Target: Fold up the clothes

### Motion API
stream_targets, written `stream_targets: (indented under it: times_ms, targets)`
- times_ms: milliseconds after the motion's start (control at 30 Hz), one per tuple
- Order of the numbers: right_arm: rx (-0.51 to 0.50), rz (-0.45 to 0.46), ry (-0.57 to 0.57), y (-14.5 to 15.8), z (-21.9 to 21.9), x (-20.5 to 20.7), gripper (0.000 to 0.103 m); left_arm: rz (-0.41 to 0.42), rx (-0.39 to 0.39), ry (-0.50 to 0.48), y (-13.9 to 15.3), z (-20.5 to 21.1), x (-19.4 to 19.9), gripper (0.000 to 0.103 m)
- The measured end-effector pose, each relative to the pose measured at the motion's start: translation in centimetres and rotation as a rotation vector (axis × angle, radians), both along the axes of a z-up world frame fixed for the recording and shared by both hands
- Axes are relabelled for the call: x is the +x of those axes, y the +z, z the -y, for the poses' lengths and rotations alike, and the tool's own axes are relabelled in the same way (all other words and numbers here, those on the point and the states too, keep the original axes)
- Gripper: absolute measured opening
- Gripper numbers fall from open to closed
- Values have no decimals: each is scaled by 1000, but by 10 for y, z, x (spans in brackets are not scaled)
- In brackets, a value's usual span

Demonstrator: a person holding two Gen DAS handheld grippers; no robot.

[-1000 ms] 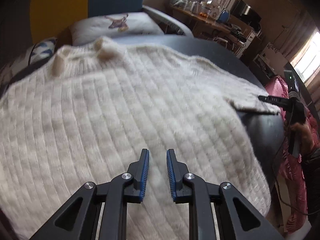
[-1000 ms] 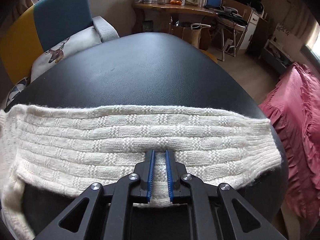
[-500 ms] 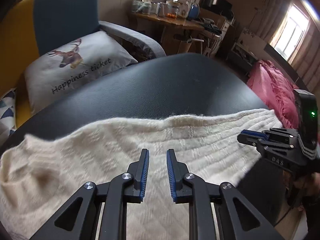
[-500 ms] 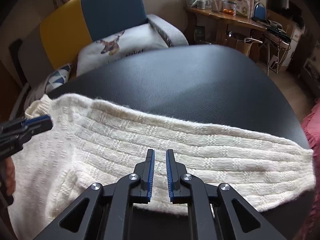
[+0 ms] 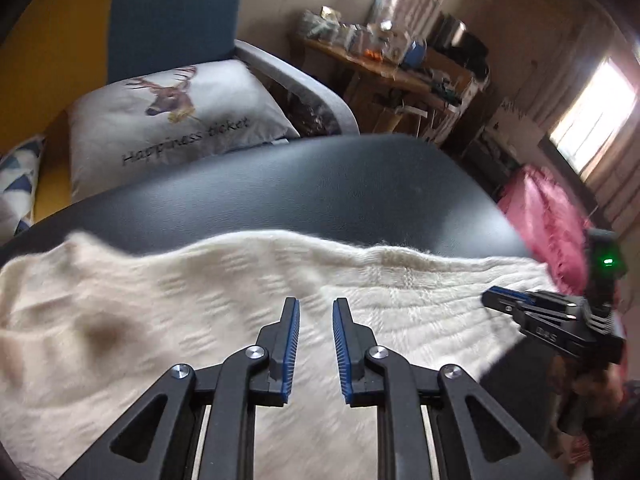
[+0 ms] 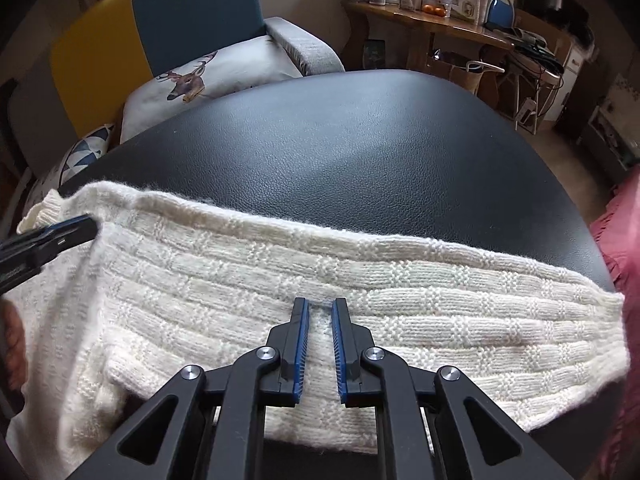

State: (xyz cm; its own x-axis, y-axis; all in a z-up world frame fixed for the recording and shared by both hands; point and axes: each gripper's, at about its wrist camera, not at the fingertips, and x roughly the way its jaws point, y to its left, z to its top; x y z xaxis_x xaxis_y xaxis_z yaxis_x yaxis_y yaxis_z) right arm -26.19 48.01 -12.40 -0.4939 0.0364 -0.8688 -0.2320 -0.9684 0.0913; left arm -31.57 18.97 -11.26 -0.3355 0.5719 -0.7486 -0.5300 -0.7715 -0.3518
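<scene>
A cream knitted sweater point(image 5: 192, 304) lies as a long band across the near side of the black table point(image 5: 320, 184). My left gripper point(image 5: 316, 302) is over its middle, jaws narrowly apart with knit filling the gap. In the right wrist view the left gripper point(image 6: 90, 224) pinches the sweater point(image 6: 440, 320) near the collar, and a crease runs down from its tips. My right gripper point(image 6: 320, 302) is shut on the near edge of the band, a bunch of knit between its blue pads. The left wrist view shows the right gripper point(image 5: 490, 298) at the sweater's right end.
The far half of the black table point(image 6: 360, 152) is bare leather. Behind it stands an armchair with a deer cushion point(image 5: 168, 120). A wooden desk point(image 6: 420, 28) crowded with jars is at the back right. A pink cloth point(image 5: 552, 220) hangs beside the table's right edge.
The sweater filled the left view a second ago; now it is a narrow band with bare table behind it. The left gripper travelled sideways and entered the right view. The right gripper barely moved lately.
</scene>
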Motion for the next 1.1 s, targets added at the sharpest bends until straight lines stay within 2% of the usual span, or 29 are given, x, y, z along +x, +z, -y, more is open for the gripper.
stream_targets:
  times_ms: [67,200,300,433,567,667,733,867,900,933,1033,1100]
  targets:
    - [-37,-25,15,8,8,-1,17,10,28,52,10,45,-10,19]
    - [-129,-109,227,27,81,-15,17,80,42,118,10,104,-47,21]
    - [-137,-101,381,26,146,-33,17,149,64,120,-1,119,-74,21]
    - [-130,-54,467,12,208,-57,17,244,125,94,-21,118,-94,24]
    - [-146,-19,464,-5,219,-65,17,318,150,72,-44,110,-107,24]
    - [-173,-30,455,-7,212,-67,17,341,234,36,-45,108,-108,24]
    - [-185,-36,454,-7,208,-66,17,345,257,3,-42,102,-107,25]
    - [-187,-45,455,-6,209,-67,17,345,154,-44,-46,80,-106,23]
    - [-190,-47,454,-7,209,-67,17,339,152,-48,-46,78,-105,20]
    - [-197,-52,453,-7,208,-66,17,321,155,-42,-43,77,-104,7]
    - [-227,-70,439,-9,205,-64,16,251,208,-43,-24,70,-103,5]
    - [-226,-94,434,-12,204,-61,13,216,170,-31,-21,63,-107,4]
